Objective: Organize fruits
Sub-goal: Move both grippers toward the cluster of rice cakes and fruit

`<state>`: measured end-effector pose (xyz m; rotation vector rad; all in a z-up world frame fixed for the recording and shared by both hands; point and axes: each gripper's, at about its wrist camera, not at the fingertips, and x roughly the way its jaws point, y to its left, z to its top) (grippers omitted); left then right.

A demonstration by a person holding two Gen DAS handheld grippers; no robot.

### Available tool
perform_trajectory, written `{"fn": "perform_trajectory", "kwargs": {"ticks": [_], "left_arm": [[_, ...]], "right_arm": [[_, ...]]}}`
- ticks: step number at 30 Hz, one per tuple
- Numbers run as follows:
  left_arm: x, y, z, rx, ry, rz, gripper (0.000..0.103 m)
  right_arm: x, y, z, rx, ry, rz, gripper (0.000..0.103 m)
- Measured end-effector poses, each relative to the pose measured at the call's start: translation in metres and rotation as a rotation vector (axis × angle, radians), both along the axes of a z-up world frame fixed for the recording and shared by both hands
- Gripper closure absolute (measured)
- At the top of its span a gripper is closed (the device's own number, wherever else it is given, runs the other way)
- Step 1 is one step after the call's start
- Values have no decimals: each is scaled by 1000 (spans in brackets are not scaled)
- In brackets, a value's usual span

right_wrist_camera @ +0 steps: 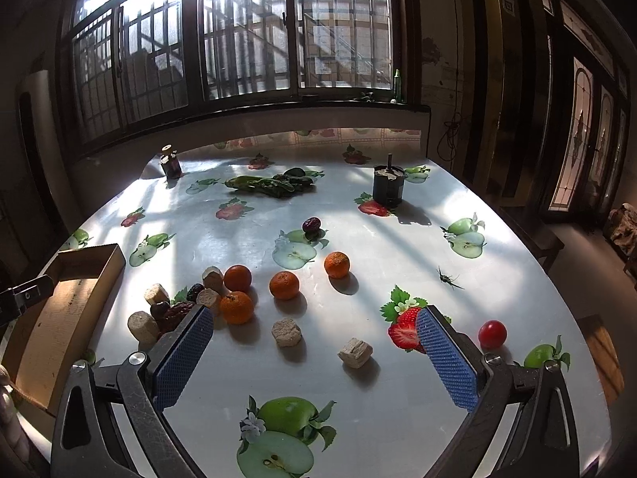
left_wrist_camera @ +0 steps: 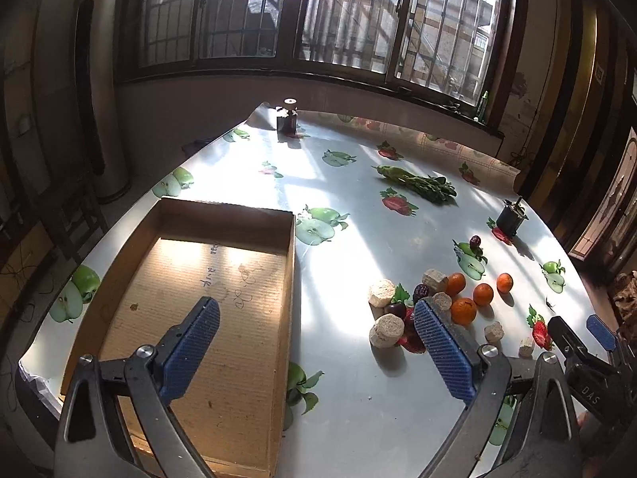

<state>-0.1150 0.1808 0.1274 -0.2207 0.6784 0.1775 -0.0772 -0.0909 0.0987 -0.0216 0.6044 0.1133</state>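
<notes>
Both grippers hang over a round table (right_wrist_camera: 398,247) covered in a glossy white cloth printed with apples and strawberries. The left gripper (left_wrist_camera: 316,342) has its blue-padded fingers spread wide and holds nothing; one finger sits over the shallow brown cardboard box (left_wrist_camera: 207,279) at the table's left edge, the other beside the fruit pile. The right gripper (right_wrist_camera: 314,344) is just as wide apart and empty too.

The fruit lies loose on the cloth, right of the box. Four small orange tangerines (right_wrist_camera: 284,285) sit in a loose group near mid-table, with a few dark red dates (right_wrist_camera: 311,224) and a darker heap of them by the left finger of the right gripper. Beige cork-like chunks (right_wrist_camera: 355,352) are scattered among them. A small red cherry tomato (right_wrist_camera: 492,334) rests alone, just right of the right gripper. A bunch of green leafy vegetables (right_wrist_camera: 270,184) lies farther back, near a dark cylindrical jar (right_wrist_camera: 388,185).
</notes>
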Motion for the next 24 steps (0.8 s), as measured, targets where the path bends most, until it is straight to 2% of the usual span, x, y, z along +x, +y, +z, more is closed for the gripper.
{"fn": "perform_trajectory", "kwargs": {"ticks": [2,5,8,10,13,16,19,24], "left_arm": [[-12,6,11,10,-45,9,5],[-22,19,19,-14,-82,40,5],[-21,31,15,-75,-71,54,5],[-19,31,12,-86,-68,45,5],[-14,22,5,-69,-58,13,5],[-3,20,-7,-89,-28,-17,5],[10,16,-19,-124,-3,-39,5],[27,-10,-39,-125,59,-131,7]], "right_arm": [[7,15,-2,-13,7,37,1],[14,34,-6,-2,37,102,3],[16,45,-11,-2,59,137,6],[13,45,-13,-1,58,144,8],[9,37,-15,-6,52,134,12],[2,17,-11,22,54,97,18],[-12,-9,-7,59,48,49,19],[-22,-36,-12,27,65,13,19]]}}
